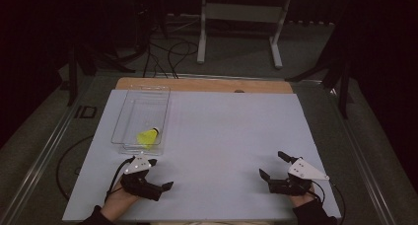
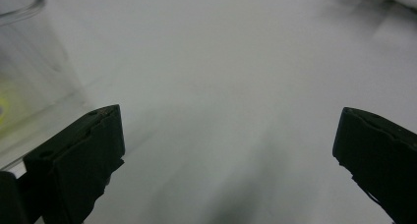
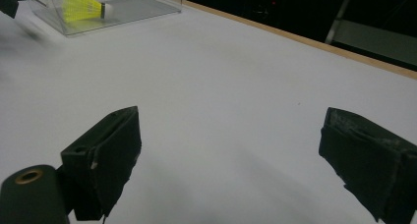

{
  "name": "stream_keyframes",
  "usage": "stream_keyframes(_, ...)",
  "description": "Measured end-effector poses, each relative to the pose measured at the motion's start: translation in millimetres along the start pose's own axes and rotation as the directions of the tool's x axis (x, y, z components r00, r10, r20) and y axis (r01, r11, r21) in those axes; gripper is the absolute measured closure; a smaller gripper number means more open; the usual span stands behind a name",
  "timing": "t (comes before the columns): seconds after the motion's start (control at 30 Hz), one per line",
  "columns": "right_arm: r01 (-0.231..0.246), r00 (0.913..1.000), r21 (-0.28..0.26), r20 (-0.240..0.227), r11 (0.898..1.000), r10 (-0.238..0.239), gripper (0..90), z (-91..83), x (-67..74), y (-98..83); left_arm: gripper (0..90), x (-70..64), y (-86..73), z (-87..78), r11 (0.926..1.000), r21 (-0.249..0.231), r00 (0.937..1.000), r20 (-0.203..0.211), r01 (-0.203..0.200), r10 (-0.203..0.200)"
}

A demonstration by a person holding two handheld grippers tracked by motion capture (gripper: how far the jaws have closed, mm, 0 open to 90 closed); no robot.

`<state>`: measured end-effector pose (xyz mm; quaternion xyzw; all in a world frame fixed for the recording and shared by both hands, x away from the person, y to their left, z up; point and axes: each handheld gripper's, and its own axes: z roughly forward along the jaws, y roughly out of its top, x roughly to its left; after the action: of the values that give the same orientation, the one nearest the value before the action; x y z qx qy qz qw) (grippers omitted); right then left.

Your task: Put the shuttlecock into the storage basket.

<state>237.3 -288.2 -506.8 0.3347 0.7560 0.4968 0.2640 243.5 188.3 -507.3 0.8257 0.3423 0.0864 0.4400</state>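
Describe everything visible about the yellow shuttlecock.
The shuttlecock has a bright yellow skirt, plastic by the look of it, and a small white rounded head. It lies on its side on the floor of the clear box, at the end nearer the person, head pointing toward the far right. It rests apart from both grippers, untouched.

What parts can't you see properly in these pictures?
- Yellow shuttlecock: too small in the high view to make out its feathers.
- Clear box: blurred and cut off by the left edge in the left gripper view.
- Room behind the table: too dark in the high view.
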Motion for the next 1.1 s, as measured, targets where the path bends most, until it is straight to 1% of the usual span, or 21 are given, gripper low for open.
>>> stream_keyframes(0.03, 0.001, 1.0, 0.0, 0.001, 1.0, -0.001, 8.8, 0.0, 0.0, 0.0, 0.0, 0.9, -1.1, -1.4, 1.0, -0.004, 1.0, -0.008, 0.002, -0.002)
stream_keyframes(0.1, 0.001, 1.0, 0.0, 0.0, 1.0, -0.001, 8.8, 0.1, -0.2, -0.2, 0.0, 2.6, -3.0, -3.6, 0.9997, -0.012, 0.9995, -0.025, 0.02, -0.02)
stream_keyframes(0.17, 0.002, 1.0, 0.001, -0.001, 1.0, -0.002, 8.8, 0.4, -0.4, -0.4, 0.0, 3.2, -5.0, -5.8, 0.9992, -0.03, 0.9988, -0.04, 0.027, -0.028)
stream_keyframes(0.27, 0.002, 1.0, 0.003, 0.0, 1.0, -0.002, 8.8, 0.3, -0.3, -0.5, 0.0, 2.5, -6.7, -7.3, 0.9992, -0.034, 0.9974, -0.067, 0.023, -0.025)
stream_keyframes(0.43, 0.002, 1.0, 0.001, 0.002, 1.0, -0.002, 8.8, 0.0, -0.5, -0.7, 0.0, 1.3, -8.9, -7.5, 0.9987, -0.044, 0.9955, -0.09, 0.025, -0.029)
stream_keyframes(0.5, 0.001, 1.0, 0.0, 0.002, 1.0, -0.001, 8.8, 0.0, -0.6, -0.8, 0.0, 0.6, -9.0, -7.3, 0.9986, -0.051, 0.9937, -0.11, 0.017, -0.022)
stream_keyframes(0.6, 0.003, 1.0, 0.002, 0.002, 1.0, -0.003, 8.8, 0.3, -0.6, -1.1, 0.0, 0.9, -9.4, -6.1, 0.9985, -0.052, 0.9934, -0.113, 0.016, -0.021)
stream_keyframes(0.73, 0.004, 1.0, 0.007, 0.004, 1.0, -0.004, 8.8, 1.1, -0.1, -1.3, 0.0, 2.0, -9.9, -4.1, 0.998, -0.058, 0.9925, -0.118, 0.024, -0.031)
stream_keyframes(0.9, 0.006, 1.0, 0.008, 0.004, 1.0, -0.006, 8.8, 1.4, -0.6, -1.6, 0.0, 2.2, -10.1, -3.0, 0.9981, -0.058, 0.9915, -0.127, 0.019, -0.026)
stream_keyframes(1.0, 0.006, 1.0, 0.008, 0.003, 1.0, -0.006, 8.8, 1.7, -0.7, -1.8, 0.0, 2.7, -10.1, -3.0, 0.9977, -0.064, 0.9902, -0.136, 0.023, -0.031)
stream_keyframes(1.1, 0.006, 1.0, 0.008, 0.002, 1.0, -0.006, 8.8, 2.0, -0.5, -1.8, 0.0, 3.4, -10.1, -3.2, 0.997, -0.073, 0.9904, -0.134, 0.026, -0.036)
